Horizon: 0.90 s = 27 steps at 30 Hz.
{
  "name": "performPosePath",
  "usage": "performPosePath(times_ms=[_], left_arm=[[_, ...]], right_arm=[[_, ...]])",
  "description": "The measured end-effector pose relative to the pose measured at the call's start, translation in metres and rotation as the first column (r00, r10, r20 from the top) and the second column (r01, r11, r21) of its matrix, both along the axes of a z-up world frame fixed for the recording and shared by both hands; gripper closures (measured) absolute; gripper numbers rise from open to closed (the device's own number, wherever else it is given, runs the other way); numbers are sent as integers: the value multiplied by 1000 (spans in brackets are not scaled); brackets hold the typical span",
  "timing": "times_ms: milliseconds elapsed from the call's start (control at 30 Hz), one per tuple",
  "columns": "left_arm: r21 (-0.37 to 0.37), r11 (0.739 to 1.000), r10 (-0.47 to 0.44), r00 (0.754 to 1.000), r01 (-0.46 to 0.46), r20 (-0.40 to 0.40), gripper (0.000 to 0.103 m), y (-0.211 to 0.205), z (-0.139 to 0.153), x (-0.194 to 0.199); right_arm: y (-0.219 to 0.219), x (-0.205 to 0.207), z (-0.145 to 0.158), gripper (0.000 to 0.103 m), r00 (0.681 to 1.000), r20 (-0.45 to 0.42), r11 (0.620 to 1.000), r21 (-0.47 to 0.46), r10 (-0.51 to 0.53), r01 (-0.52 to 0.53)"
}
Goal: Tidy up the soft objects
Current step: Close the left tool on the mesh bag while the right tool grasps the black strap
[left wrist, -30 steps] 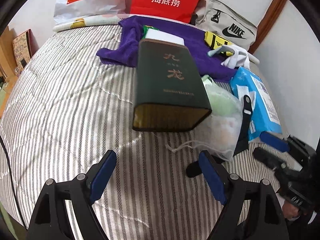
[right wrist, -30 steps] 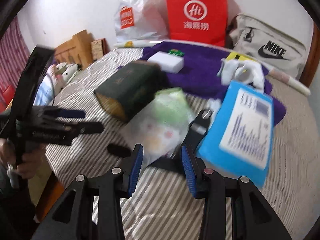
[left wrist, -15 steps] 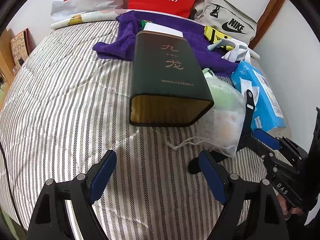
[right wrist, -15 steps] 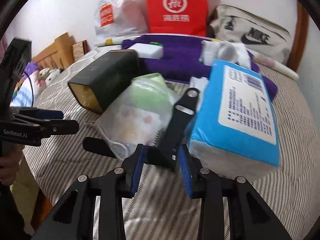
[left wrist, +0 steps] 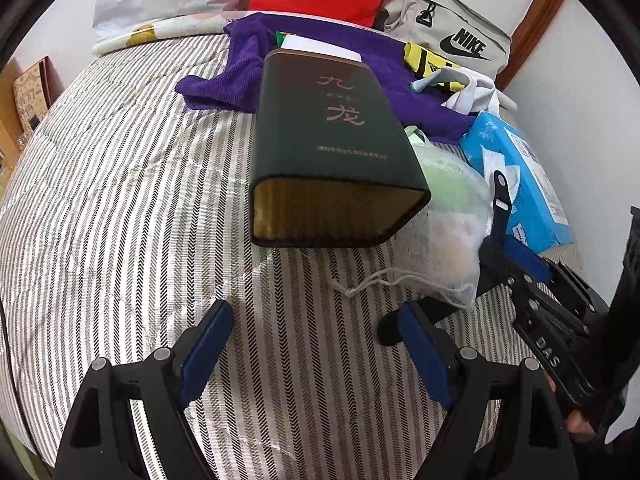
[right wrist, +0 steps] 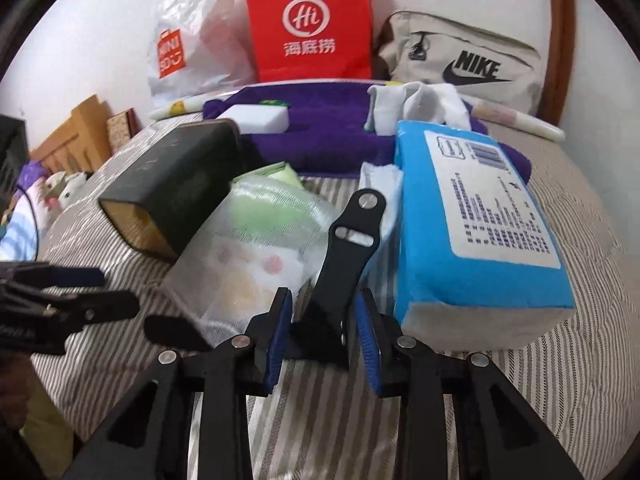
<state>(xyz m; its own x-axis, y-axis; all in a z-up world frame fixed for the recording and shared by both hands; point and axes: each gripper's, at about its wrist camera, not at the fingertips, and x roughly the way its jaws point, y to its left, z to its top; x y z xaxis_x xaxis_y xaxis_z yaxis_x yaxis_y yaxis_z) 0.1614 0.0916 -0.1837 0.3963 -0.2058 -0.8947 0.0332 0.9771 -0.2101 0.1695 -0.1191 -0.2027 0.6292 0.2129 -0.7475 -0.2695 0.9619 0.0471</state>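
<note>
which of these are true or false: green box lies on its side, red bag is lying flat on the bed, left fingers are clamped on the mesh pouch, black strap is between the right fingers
1. The dark green box lies on its side on the striped bed. True.
2. The red bag lies flat on the bed. False: it stands upright against the wall.
3. The left gripper fingers clamp the mesh pouch. False: they are spread apart with nothing between them.
4. The black strap sits between the right gripper fingers. True.
</note>
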Motion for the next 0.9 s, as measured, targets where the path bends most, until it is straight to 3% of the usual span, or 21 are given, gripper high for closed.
performPosePath(times_ms=[133,200,433,467,500,900], left_arm=[[-4,1000,-2,1000,2,4,20,1,0,1],[-3,1000,-3,1000,3,6,20,0,0,0],[-7,1000,-5,1000,5,13,20,-2,4,-5],[-9,1000,-6,1000,7,19,20,-3,6,-7],[-10,1000,-8,1000,8,22,20,-4,7,-8],[-1,1000,-19,1000,19,12,20,-23,7,-13]], right_arm=[[4,9,-7,73,1000,-3,999,12,-30,30],[6,11,-8,80,999,4,999,-5,-35,35],[-2,3,10,85,1000,25,1000,22,-17,17],[-4,2,13,96,999,30,1000,27,-15,14],[-6,0,17,97,999,31,999,36,-9,8],[-16,-8,17,97,999,13,996,74,46,-46]])
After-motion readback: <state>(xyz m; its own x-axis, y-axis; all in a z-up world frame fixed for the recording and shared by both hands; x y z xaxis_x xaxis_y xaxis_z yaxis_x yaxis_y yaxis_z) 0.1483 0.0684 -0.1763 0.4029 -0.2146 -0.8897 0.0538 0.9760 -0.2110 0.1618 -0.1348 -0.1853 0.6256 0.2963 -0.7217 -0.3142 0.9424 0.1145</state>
